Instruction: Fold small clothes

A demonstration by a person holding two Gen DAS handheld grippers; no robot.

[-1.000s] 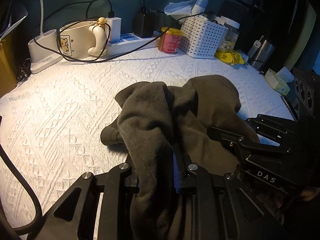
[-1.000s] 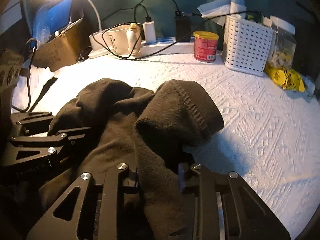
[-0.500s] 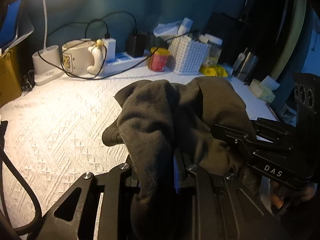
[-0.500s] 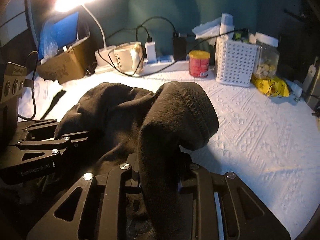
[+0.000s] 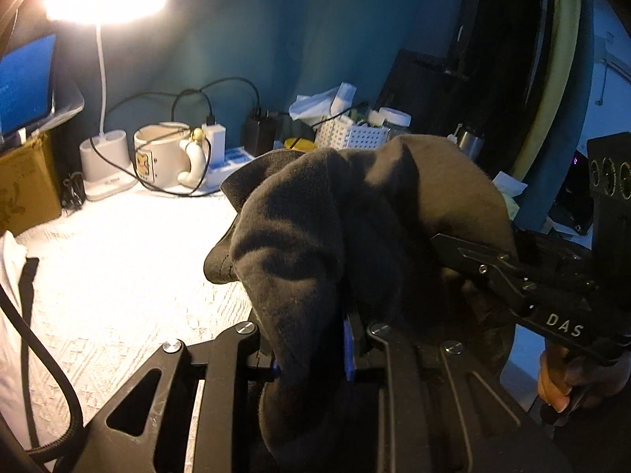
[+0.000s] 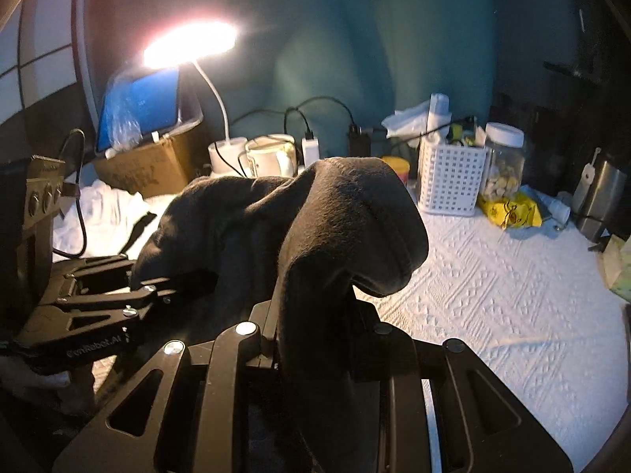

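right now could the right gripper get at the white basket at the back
Probably not yet: the right gripper is shut on the dark garment, also held by the left gripper. The white basket sits beyond open cloth-covered table, otherwise unobstructed.

Garment (image 5: 355, 236) between both claws, above the bedspread (image 6: 493, 295); mug (image 5: 157, 155) and basket (image 6: 449, 181) behind, perhaps against the wall.

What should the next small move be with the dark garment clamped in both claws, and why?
Probably draw the two claws apart to stretch it flat. The dark garment hangs bunched in thick folds between the left claw and the right claw, both shut on it above the white textured cloth, so no fold line is ready yet.
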